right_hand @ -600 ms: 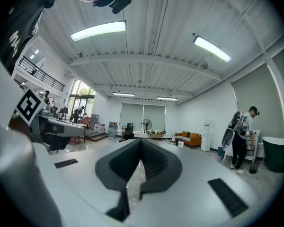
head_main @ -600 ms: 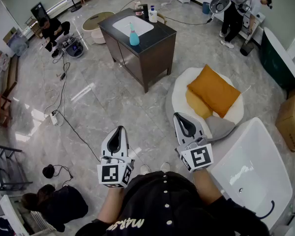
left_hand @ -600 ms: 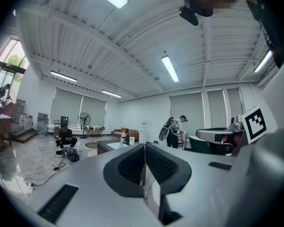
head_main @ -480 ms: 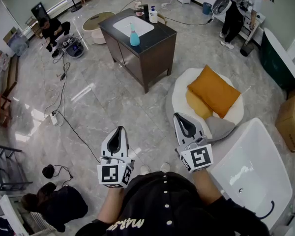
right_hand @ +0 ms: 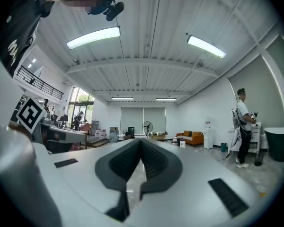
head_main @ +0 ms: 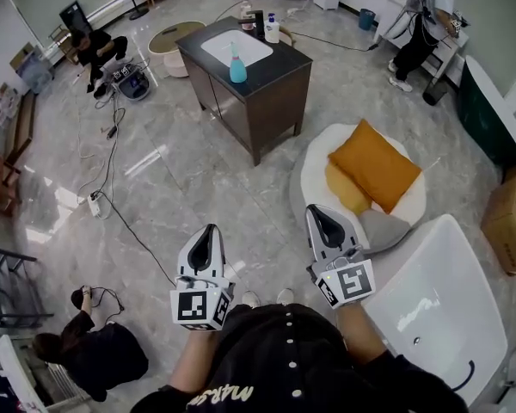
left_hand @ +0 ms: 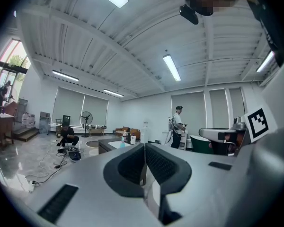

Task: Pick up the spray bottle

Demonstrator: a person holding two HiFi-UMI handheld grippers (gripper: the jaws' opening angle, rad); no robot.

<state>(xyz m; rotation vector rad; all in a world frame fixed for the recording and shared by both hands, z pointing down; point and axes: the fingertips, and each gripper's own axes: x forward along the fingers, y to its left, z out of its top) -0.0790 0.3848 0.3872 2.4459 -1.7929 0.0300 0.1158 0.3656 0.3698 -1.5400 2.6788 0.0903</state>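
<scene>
A blue spray bottle [head_main: 237, 65] stands on the dark cabinet [head_main: 258, 84] beside its white sink basin [head_main: 236, 47], far across the floor from me. In the left gripper view the spray bottle [left_hand: 123, 139] is a small shape on the cabinet top. My left gripper [head_main: 210, 232] and right gripper [head_main: 320, 212] are held level close to my body, both shut with nothing between their pads. The left gripper [left_hand: 145, 148] and right gripper [right_hand: 141, 142] each show their jaws pressed together.
A white round seat [head_main: 314, 175] with an orange cushion [head_main: 374, 163] lies ahead on the right, a white bathtub [head_main: 439, 312] nearer right. Cables [head_main: 112, 205] trail over the grey floor at left. One person [head_main: 93, 46] crouches far left, another [head_main: 421, 20] stands far right.
The head view has shifted slightly, so the cabinet and seat sit a little differently in frame. The standing person at far right has moved. Both grippers stay shut and held as before.
</scene>
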